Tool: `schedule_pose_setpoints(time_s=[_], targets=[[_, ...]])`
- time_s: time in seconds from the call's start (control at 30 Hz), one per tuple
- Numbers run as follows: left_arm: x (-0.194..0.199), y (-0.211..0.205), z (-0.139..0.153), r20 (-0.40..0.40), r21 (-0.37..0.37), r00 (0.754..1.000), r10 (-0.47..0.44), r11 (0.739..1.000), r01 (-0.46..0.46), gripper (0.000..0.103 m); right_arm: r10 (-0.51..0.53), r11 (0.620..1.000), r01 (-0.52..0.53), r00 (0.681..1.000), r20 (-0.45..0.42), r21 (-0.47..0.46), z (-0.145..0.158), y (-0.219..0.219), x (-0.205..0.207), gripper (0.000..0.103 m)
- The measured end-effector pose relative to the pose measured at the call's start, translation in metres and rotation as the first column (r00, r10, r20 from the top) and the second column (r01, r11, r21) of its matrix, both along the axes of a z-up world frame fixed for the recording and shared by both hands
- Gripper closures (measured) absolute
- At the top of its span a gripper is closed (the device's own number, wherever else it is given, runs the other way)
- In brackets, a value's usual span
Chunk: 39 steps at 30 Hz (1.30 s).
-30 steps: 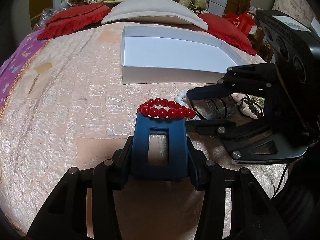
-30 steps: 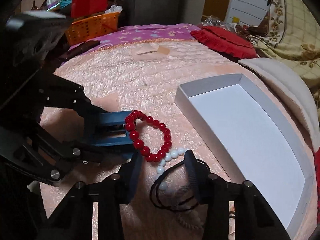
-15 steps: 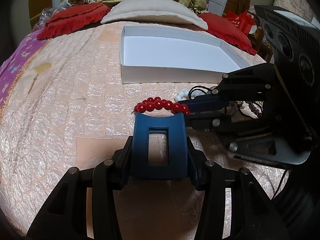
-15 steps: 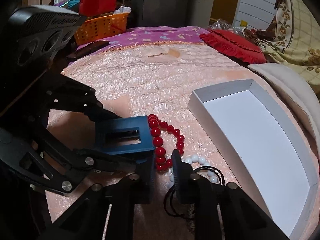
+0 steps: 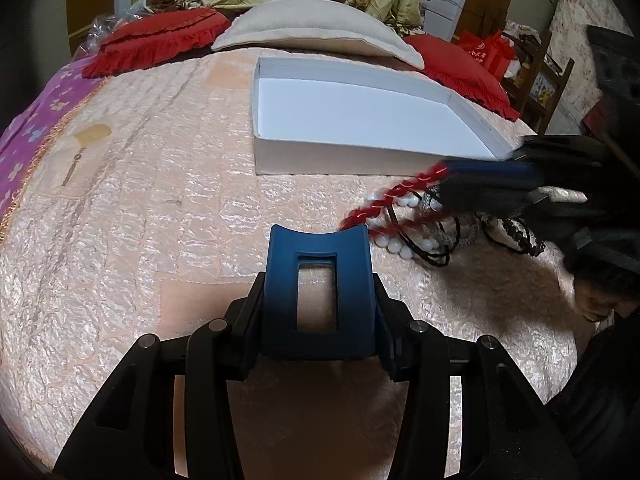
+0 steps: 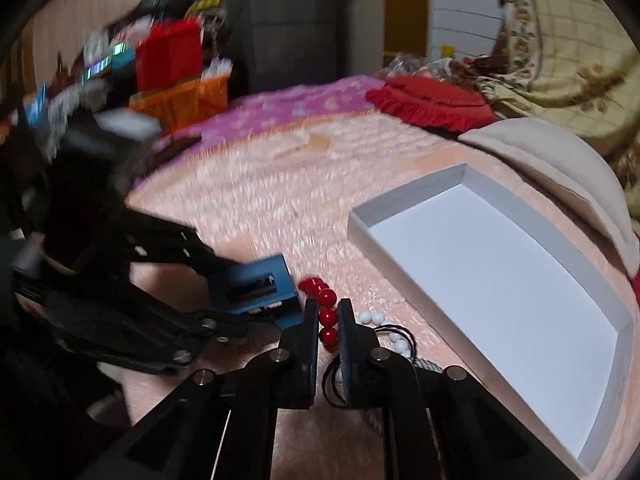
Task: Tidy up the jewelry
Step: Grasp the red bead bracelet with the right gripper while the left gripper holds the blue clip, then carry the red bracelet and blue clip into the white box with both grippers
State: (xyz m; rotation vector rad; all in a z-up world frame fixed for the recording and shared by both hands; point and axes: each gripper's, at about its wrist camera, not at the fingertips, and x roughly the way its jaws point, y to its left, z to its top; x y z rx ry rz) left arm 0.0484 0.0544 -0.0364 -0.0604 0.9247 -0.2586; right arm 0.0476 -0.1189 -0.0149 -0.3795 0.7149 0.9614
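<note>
Right wrist view: right gripper (image 6: 329, 320) has its fingers nearly closed, with three round glossy beads of the red bead bracelet (image 6: 327, 314) pinched in the narrow gap between them. More red beads bunch just beyond the fingertips, lower centre of frame. In the left wrist view the same bracelet (image 5: 394, 196) appears as a blurred red streak running from the right gripper's tip (image 5: 448, 176), right of centre, down toward the blue pad.

Left gripper (image 5: 319, 236): fingers closed together, blue pads meeting, nothing held. The bracelet's lower end lies just beside its upper right corner; contact cannot be told. From the right wrist view the left gripper (image 6: 292, 300) sits just left of the red beads.

White bead strand (image 5: 400, 242): smooth, round, matte-white beads, lying on the bed beneath the red one, tangled with a thin black cord (image 5: 436, 258) in loops.

White box (image 5: 360, 116): shallow, rectangular, plain cardboard, open top, interior bare. It sits on the bed above the jewelry pile, near it, not touching.

Bed cover (image 5: 140, 200): pale peach, quilted, glossy crinkled texture. Red frilled cushions (image 5: 160, 36) and a cream pillow (image 5: 316, 24) at the upper edge.
</note>
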Motion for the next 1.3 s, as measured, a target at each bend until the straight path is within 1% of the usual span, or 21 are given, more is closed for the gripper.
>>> schedule_pose_setpoints(time_s=[0.1, 0.2, 0.3, 0.43, 0.57, 0.63, 0.83, 0.9, 1.0, 1.1, 1.2, 1.27, 1.3], targets=[[-0.001, 0.001, 0.002, 0.012, 0.001, 1.000, 0.004, 1.000, -0.004, 0.058, -0.048, 0.995, 0.049, 0.999, -0.017, 0.092, 0.019, -0.025, -0.002, 0.095], [-0.002, 0.001, 0.001, 0.016, 0.019, 1.000, 0.012, 1.000, -0.013, 0.058, -0.125, 0.976, 0.129, 0.991, -0.038, 0.177, 0.036, -0.057, -0.006, 0.095], [-0.002, -0.001, 0.000, 0.023, 0.033, 1.000, 0.018, 0.999, -0.019, 0.058, -0.227, 0.950, 0.233, 0.973, -0.051, 0.208, 0.045, -0.087, -0.011, 0.095], [-0.004, -0.002, 0.000, 0.031, 0.042, 0.999, 0.024, 0.999, -0.026, 0.058, -0.358, 0.908, 0.365, 0.931, -0.069, 0.206, 0.047, -0.121, -0.013, 0.095], [-0.003, -0.002, -0.002, 0.032, 0.054, 0.999, 0.040, 0.998, -0.042, 0.058, -0.487, 0.855, 0.494, 0.869, -0.086, 0.155, 0.039, -0.146, -0.003, 0.095], [-0.002, -0.002, -0.003, 0.030, 0.057, 0.999, 0.045, 0.997, -0.047, 0.058, -0.526, 0.834, 0.533, 0.846, -0.088, 0.142, 0.037, -0.159, 0.001, 0.095], [-0.002, -0.002, -0.004, 0.031, 0.065, 0.998, 0.054, 0.996, -0.056, 0.058, -0.604, 0.782, 0.606, 0.794, -0.064, 0.147, 0.042, -0.177, 0.003, 0.095], [-0.002, -0.002, -0.004, 0.032, 0.067, 0.998, 0.056, 0.996, -0.058, 0.058, -0.614, 0.776, 0.615, 0.788, -0.056, 0.138, 0.041, -0.177, 0.005, 0.095], [-0.002, -0.002, -0.004, 0.034, 0.074, 0.998, 0.060, 0.995, -0.063, 0.058, -0.616, 0.777, 0.617, 0.786, -0.048, 0.128, 0.040, -0.175, 0.005, 0.095], [-0.001, -0.003, -0.003, 0.025, 0.084, 0.997, 0.066, 0.994, -0.068, 0.058, -0.619, 0.772, 0.619, 0.784, -0.047, 0.142, 0.040, -0.174, 0.005, 0.095], [-0.004, -0.005, 0.004, 0.040, 0.093, 0.997, 0.061, 0.994, -0.065, 0.058, -0.632, 0.753, 0.632, 0.772, -0.066, 0.180, 0.040, -0.176, 0.006, 0.095], [-0.008, -0.005, 0.010, 0.055, 0.089, 0.997, 0.060, 0.994, -0.065, 0.058, -0.647, 0.740, 0.648, 0.759, -0.072, 0.181, 0.039, -0.175, 0.009, 0.095], [-0.009, -0.004, 0.012, 0.060, 0.088, 0.996, 0.065, 0.994, -0.070, 0.057, -0.647, 0.738, 0.649, 0.758, -0.079, 0.184, 0.038, -0.176, 0.009, 0.095]])
